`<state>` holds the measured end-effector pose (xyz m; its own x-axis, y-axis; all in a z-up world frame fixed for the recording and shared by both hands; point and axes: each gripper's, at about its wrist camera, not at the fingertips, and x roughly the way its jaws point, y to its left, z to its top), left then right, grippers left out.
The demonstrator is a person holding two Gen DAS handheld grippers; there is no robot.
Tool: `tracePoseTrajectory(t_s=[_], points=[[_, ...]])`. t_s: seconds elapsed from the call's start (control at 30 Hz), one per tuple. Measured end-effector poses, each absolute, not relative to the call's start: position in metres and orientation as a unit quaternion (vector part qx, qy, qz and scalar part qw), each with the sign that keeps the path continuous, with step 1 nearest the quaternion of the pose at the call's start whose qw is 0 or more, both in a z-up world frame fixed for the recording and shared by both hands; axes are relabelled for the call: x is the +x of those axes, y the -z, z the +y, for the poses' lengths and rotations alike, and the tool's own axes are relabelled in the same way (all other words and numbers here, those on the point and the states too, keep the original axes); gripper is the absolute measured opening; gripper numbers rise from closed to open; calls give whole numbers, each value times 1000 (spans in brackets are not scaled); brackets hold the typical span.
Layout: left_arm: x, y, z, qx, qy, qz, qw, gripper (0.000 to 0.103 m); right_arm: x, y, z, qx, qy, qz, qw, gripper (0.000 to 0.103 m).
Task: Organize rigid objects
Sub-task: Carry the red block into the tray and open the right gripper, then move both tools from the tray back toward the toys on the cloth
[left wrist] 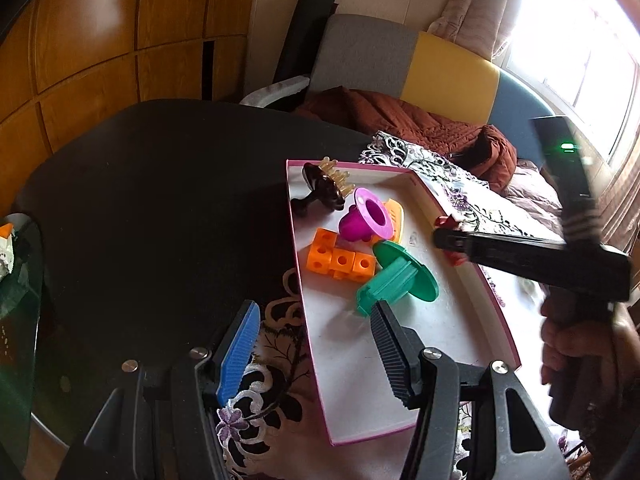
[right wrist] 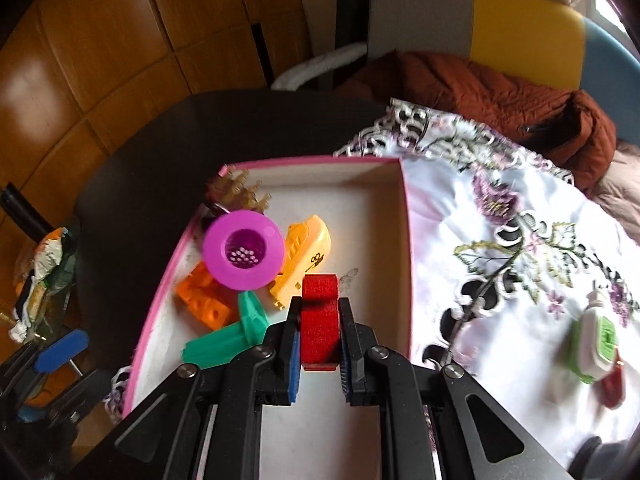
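Note:
A shallow white box with a pink rim [left wrist: 360, 364] [right wrist: 320, 161] lies on the table. Inside are a magenta funnel [left wrist: 370, 220] [right wrist: 243, 250], joined orange cubes [left wrist: 340, 260] [right wrist: 204, 304], a green flanged piece [left wrist: 394, 282] [right wrist: 232, 338], a yellow toy [right wrist: 306, 258] and a dark hair claw [left wrist: 322, 192]. My right gripper [right wrist: 319, 312] [left wrist: 444, 240] is shut on a red block [right wrist: 318, 320] [left wrist: 446, 222] and hangs over the box's right half. My left gripper [left wrist: 314, 306] is open and empty, astride the box's left wall. Its blue pad [right wrist: 60, 350] shows left of the box.
A white embroidered cloth [right wrist: 500, 260] covers the dark round table [left wrist: 160, 200]; a green-and-white object [right wrist: 596, 340] and a small red thing [right wrist: 612, 390] lie on it at right. A rust jacket [left wrist: 420, 124] lies on the seat behind. A cluttered glass side table [left wrist: 16, 280] stands left.

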<state>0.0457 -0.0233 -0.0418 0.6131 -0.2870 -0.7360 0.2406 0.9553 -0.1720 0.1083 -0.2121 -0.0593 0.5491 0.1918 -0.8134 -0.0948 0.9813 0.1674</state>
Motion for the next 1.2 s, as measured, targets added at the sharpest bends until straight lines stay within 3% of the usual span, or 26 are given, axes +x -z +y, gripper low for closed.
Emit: tracePoseTrajectory(t_s=[0.33, 0.53, 1.2], points=[[50, 44, -18, -33, 138, 417, 898, 58, 116, 85, -205, 24, -66, 492, 868, 16], [48, 43, -21, -28, 140, 416, 898, 58, 107, 78, -209, 37, -64, 476, 876, 30], [38, 35, -30, -13, 148, 405, 902, 58, 67, 45, -230, 64, -44, 417, 905, 38]])
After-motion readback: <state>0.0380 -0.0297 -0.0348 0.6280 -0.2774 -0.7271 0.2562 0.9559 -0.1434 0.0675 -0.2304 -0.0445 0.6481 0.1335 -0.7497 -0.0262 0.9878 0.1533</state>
